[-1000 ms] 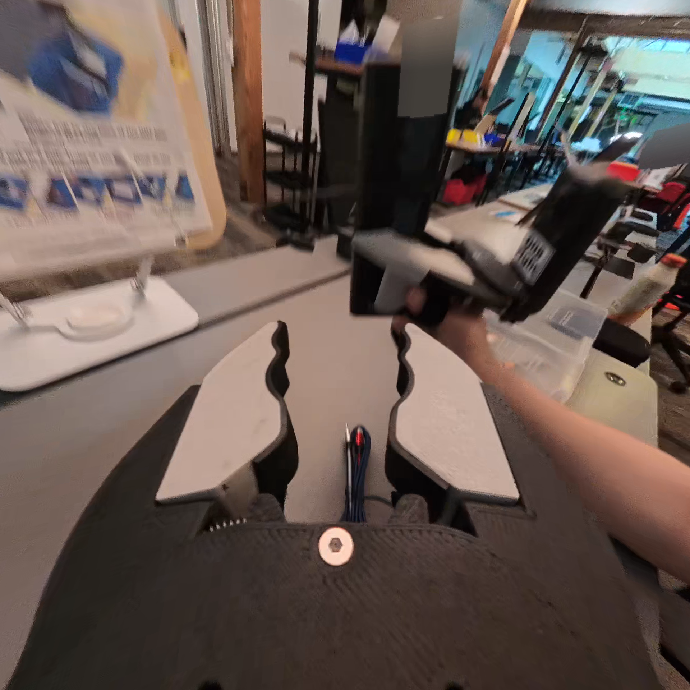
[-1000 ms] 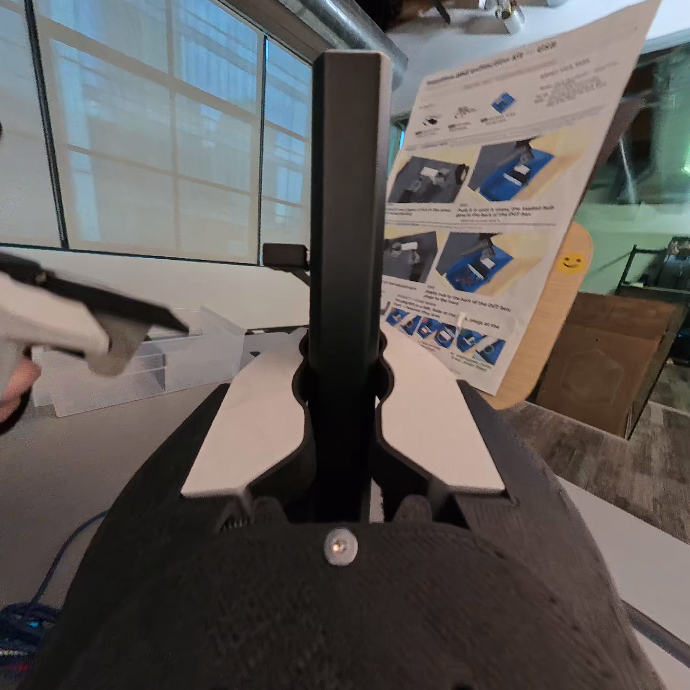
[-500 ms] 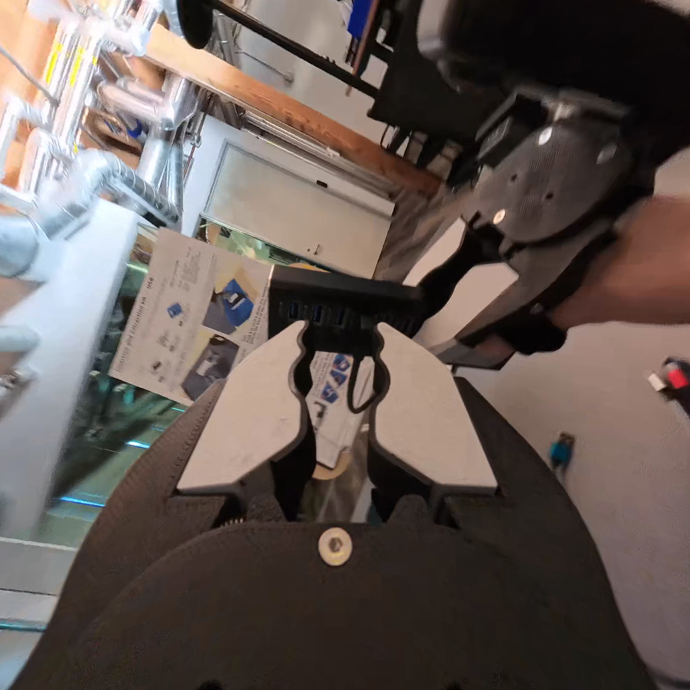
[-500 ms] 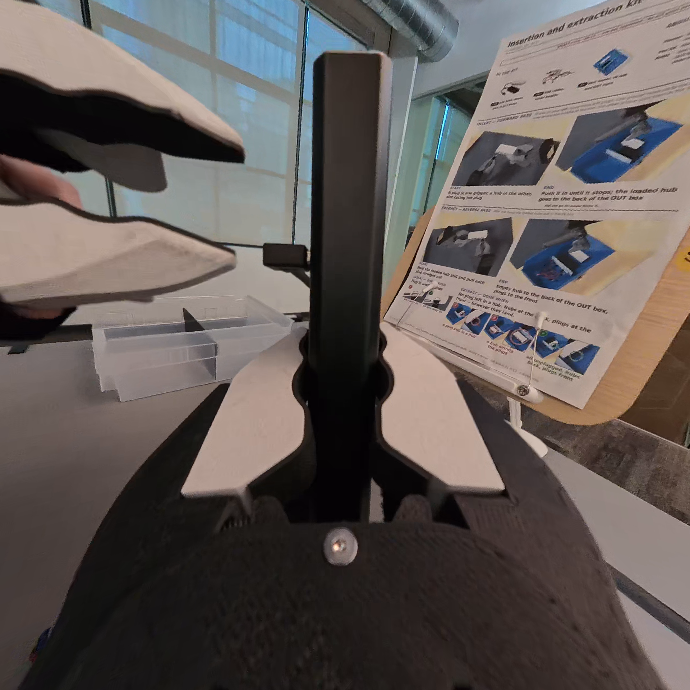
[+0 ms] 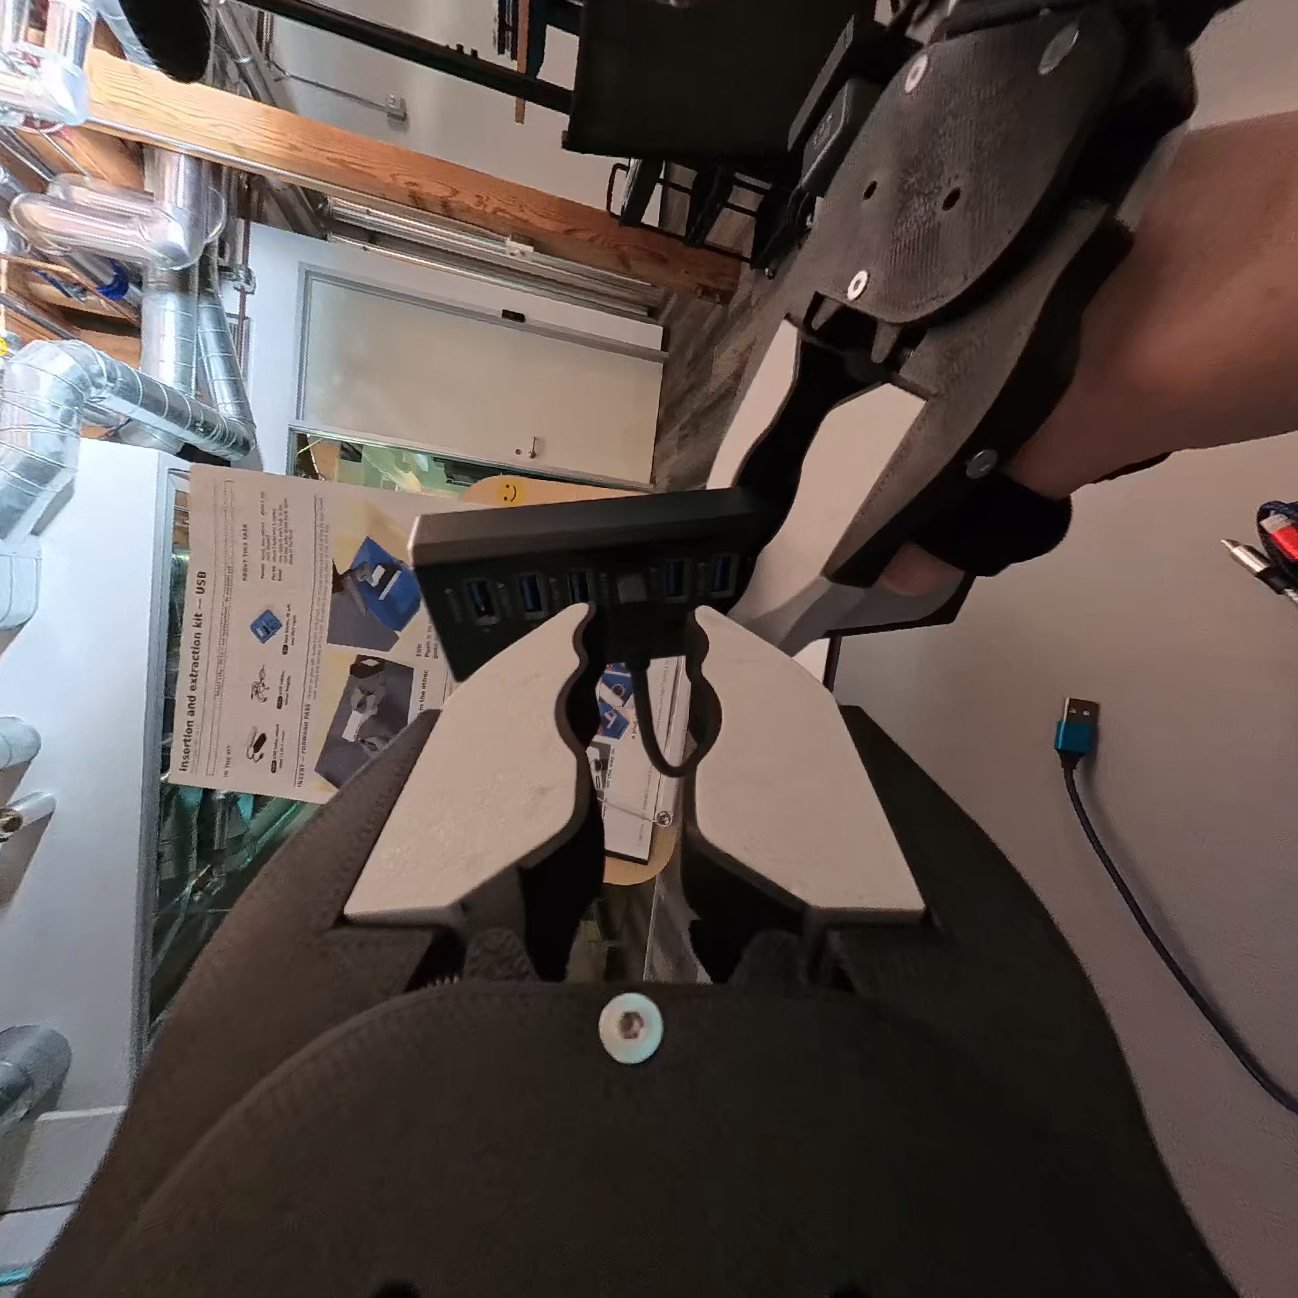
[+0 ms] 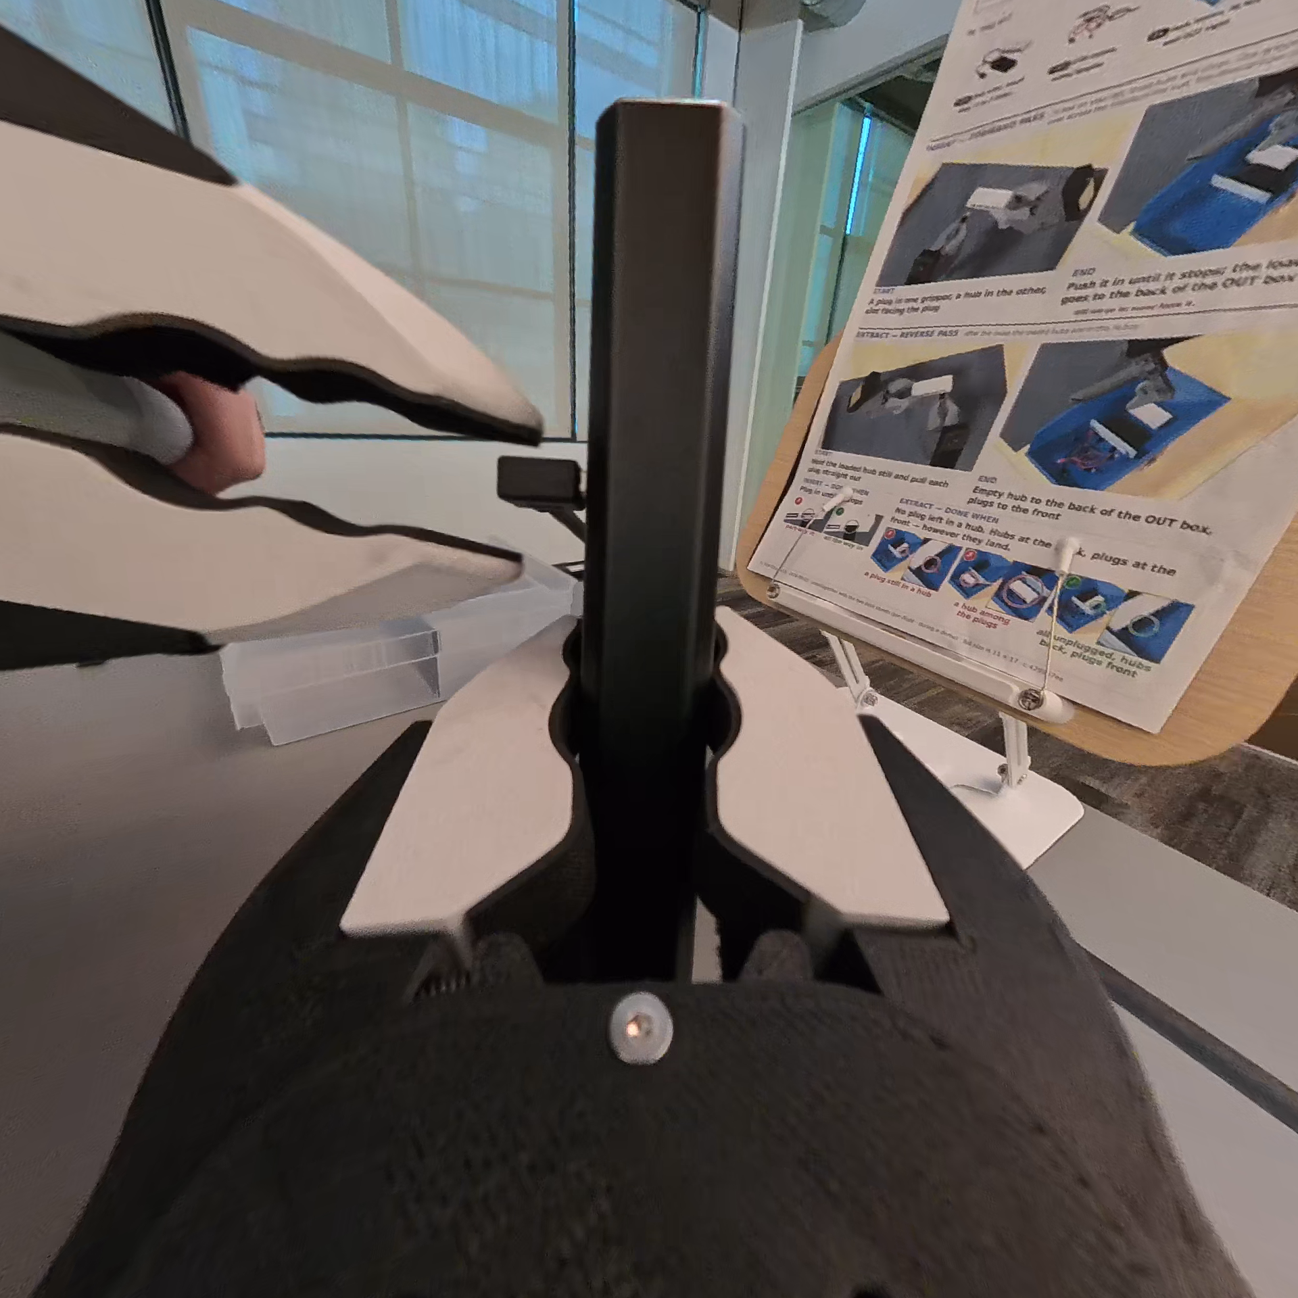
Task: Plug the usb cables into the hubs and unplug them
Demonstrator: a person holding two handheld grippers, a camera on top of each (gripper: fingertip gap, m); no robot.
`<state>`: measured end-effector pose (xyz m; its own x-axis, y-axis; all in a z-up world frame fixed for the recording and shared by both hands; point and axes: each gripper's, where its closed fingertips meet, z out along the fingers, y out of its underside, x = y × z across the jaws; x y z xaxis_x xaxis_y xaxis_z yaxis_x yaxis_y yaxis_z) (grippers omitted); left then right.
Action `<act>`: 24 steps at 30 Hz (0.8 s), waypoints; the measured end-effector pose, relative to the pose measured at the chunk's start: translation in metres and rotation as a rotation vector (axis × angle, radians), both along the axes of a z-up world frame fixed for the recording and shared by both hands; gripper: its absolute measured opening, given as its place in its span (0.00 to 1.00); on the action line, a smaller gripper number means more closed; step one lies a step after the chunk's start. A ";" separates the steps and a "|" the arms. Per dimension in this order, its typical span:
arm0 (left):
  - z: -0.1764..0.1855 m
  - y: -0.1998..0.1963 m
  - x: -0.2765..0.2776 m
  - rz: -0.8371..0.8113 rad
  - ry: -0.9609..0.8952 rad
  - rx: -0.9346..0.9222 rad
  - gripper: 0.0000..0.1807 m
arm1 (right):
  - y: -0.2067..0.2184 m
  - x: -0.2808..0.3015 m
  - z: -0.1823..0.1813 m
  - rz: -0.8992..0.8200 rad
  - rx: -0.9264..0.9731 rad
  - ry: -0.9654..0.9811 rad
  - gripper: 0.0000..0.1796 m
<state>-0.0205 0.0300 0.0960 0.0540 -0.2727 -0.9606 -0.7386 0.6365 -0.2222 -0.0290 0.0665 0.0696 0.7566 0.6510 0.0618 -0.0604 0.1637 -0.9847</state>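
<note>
My right gripper is shut on a black USB hub and holds it upright above the table. In the left wrist view the hub lies across the frame with its row of blue ports facing me, and the right gripper holds its right end. A black plug with a short looped cable sits in one port. My left gripper is open, its tips on either side of that plug. The right wrist view shows the left gripper flanking the plug with gaps.
An instruction sheet on a wooden board and white stand is at the right. A clear plastic box lies on the grey table. A loose blue USB cable and more cables with a red plug lie on the table. My hands' fingertips stand some 5 cm from each other.
My left gripper rose from the table, rolled sideways and moved up to the hub, and its jaws narrowed around the plug. My right gripper kept hold of the hub.
</note>
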 end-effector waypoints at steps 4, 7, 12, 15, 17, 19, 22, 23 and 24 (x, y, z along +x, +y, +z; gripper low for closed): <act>0.001 0.005 -0.001 0.013 -0.011 0.004 0.05 | -0.003 -0.007 -0.001 0.024 0.006 -0.033 0.17; 0.002 0.004 -0.002 0.017 -0.008 0.017 0.04 | -0.006 -0.011 -0.001 0.090 -0.023 0.002 0.17; -0.003 0.010 -0.006 0.046 0.022 0.022 0.04 | -0.005 -0.018 -0.013 0.153 -0.148 -0.088 0.18; -0.004 0.008 -0.005 0.044 0.053 0.041 0.04 | -0.005 -0.020 -0.018 0.142 -0.186 -0.160 0.19; -0.010 0.007 -0.004 0.038 0.097 0.052 0.04 | -0.007 -0.022 -0.017 0.162 -0.231 -0.152 0.20; -0.015 0.005 -0.003 0.036 0.116 0.060 0.04 | -0.009 -0.018 -0.016 0.174 -0.291 -0.139 0.18; -0.023 0.006 -0.002 0.045 0.116 0.030 0.04 | -0.012 -0.016 -0.029 0.194 -0.417 -0.191 0.17; -0.024 0.006 -0.002 0.046 0.113 0.028 0.04 | -0.011 -0.015 -0.031 0.184 -0.418 -0.202 0.17; -0.024 0.007 -0.002 0.047 0.114 0.030 0.04 | -0.009 -0.015 -0.031 0.169 -0.403 -0.203 0.17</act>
<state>-0.0227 0.0367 0.0719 -0.0436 -0.2432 -0.9690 -0.7873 0.6055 -0.1165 -0.0440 0.0576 0.0383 0.6367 0.7664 -0.0849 0.1471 -0.2287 -0.9623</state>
